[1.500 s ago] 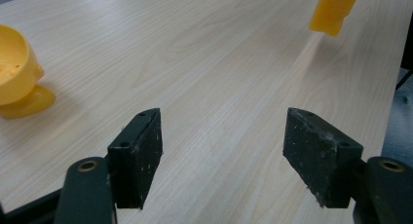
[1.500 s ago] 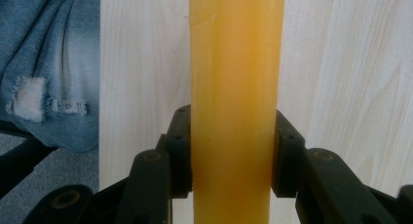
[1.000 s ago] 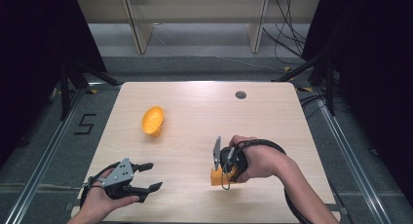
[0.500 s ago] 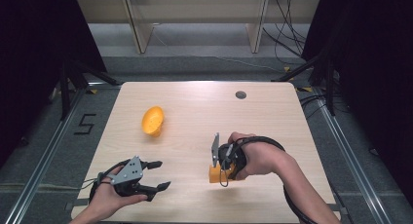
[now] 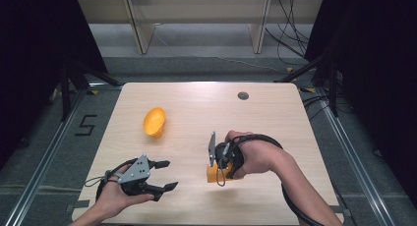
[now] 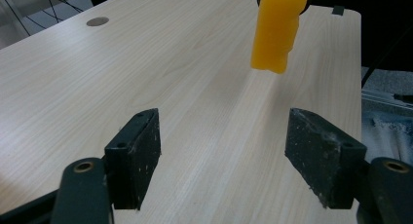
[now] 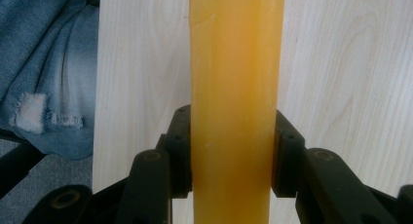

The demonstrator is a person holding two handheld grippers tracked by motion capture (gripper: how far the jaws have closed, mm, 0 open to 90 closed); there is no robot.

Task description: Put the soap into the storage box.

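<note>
standing upright between the fingers [image 7: 287,151] of the right gripper [image 5: 220,163], an orange block [image 5: 212,174] is clamped on both sides, its lower end close to the bench [image 5: 275,118] near the front middle. in the right gripper view the block [image 7: 234,107] is pressed by both pads. the left gripper [image 5: 164,175] is held low at the front left, well apart from the block, its fingers [image 6: 139,156] spread wide with nothing between them. an orange bowl [image 5: 154,121] is tipped on its side farther back on the left.
</note>
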